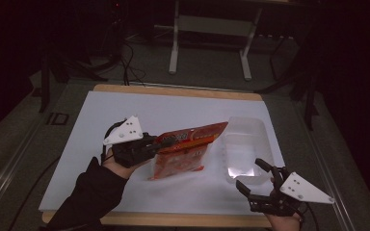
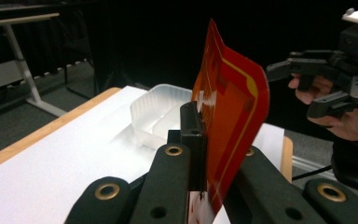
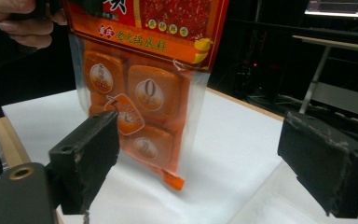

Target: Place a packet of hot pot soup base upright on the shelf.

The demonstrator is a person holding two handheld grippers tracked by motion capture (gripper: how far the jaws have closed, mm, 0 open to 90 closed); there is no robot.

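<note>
the left gripper (image 1: 150,146) is clamped on the top edge of the pouch (image 1: 185,149), held above the table (image 1: 125,108) beside the tub (image 1: 244,144), its long axis pointing toward the nearer, wide-open right gripper (image 1: 253,178).

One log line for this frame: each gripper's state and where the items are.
left gripper: shut on orange snack bag, lifted | right gripper: open, holds nothing | clear plastic container: on white table, beside bag

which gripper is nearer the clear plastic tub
Right. The right gripper hangs open just off the near corner of the clear tub, apart from it. The left gripper is across the white mat, clamped on the orange snack bag that lies between it and the tub.
</note>
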